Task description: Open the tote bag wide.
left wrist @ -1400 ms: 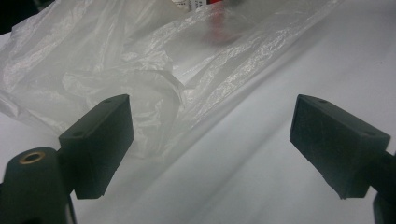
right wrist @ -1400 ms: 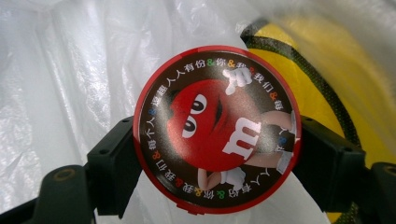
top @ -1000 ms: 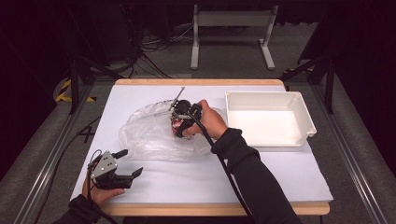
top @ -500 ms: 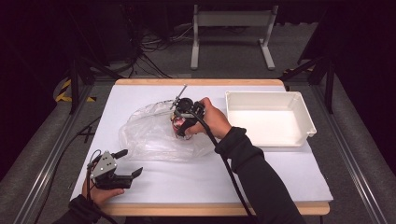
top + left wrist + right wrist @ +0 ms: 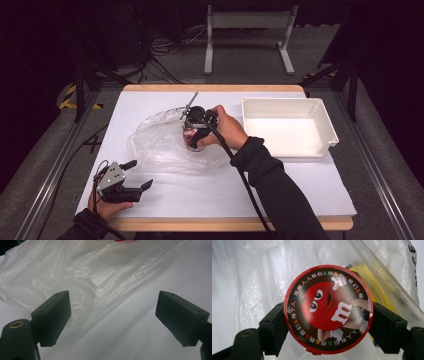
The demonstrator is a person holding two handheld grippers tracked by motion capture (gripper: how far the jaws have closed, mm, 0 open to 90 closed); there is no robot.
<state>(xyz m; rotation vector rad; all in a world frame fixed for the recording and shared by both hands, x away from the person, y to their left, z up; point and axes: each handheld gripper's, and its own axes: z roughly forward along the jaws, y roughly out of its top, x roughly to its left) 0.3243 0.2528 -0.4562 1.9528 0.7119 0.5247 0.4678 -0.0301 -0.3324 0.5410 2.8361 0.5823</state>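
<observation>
Gripping a round red candy tin (image 5: 328,308) by its rim, the right gripper (image 5: 196,131) had both black jaws pressed on the tin's opposite sides, the lid with its red cartoon face turned to the right gripper view. The tin sat over the clear plastic bag (image 5: 162,145), near the middle of the white counter (image 5: 280,187), with crinkled film all around it and something yellow (image 5: 378,290) showing through the plastic just behind. Down at the near left corner, the left gripper (image 5: 131,176) rested low over the counter in the person's hand, jaws spread wide with nothing between them, pointed at the bag's edge (image 5: 82,290). The white tray (image 5: 287,127) stood to the right of the bag, apart from it.
</observation>
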